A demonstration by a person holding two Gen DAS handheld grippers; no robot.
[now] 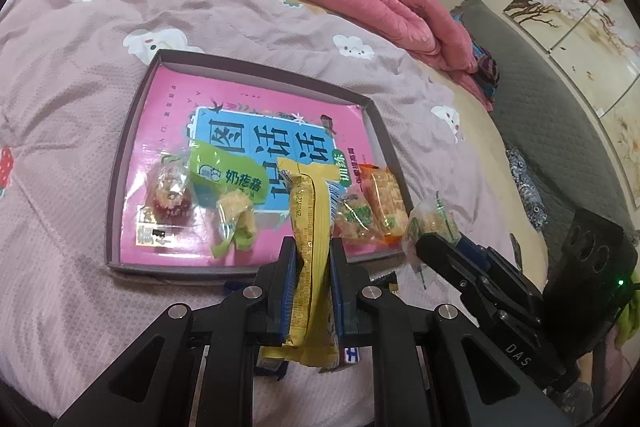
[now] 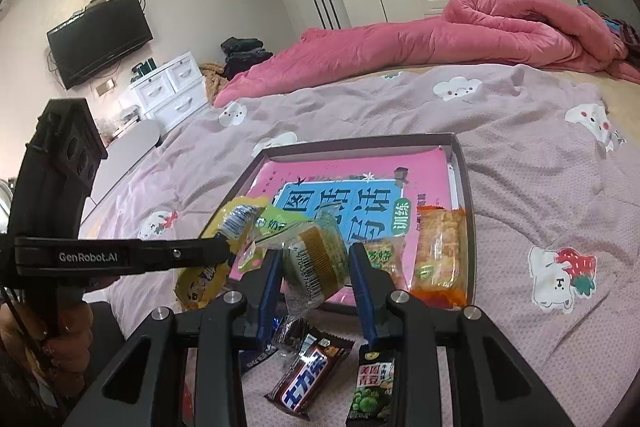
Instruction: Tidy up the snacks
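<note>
My left gripper (image 1: 313,247) is shut on a long yellow snack packet (image 1: 310,211), held upright over the near edge of a shallow grey tray (image 1: 260,77) lined with a pink book. In the tray lie a red sweet in clear wrap (image 1: 170,195), a green packet (image 1: 224,175), a small yellow-green sweet (image 1: 236,223) and orange packets (image 1: 384,203). My right gripper (image 2: 316,255) is shut on a small clear-wrapped greenish snack (image 2: 320,267), above the tray's near edge (image 2: 360,146). From the left wrist, the right gripper (image 1: 436,239) sits by the tray's near right corner.
The tray rests on a mauve bedsheet (image 2: 520,155) with cartoon prints. A chocolate bar (image 2: 304,375) and a green pea packet (image 2: 372,387) lie on the sheet in front of the tray. A rolled pink quilt (image 2: 480,27) lies along the far side. A hand (image 2: 68,343) holds the left gripper.
</note>
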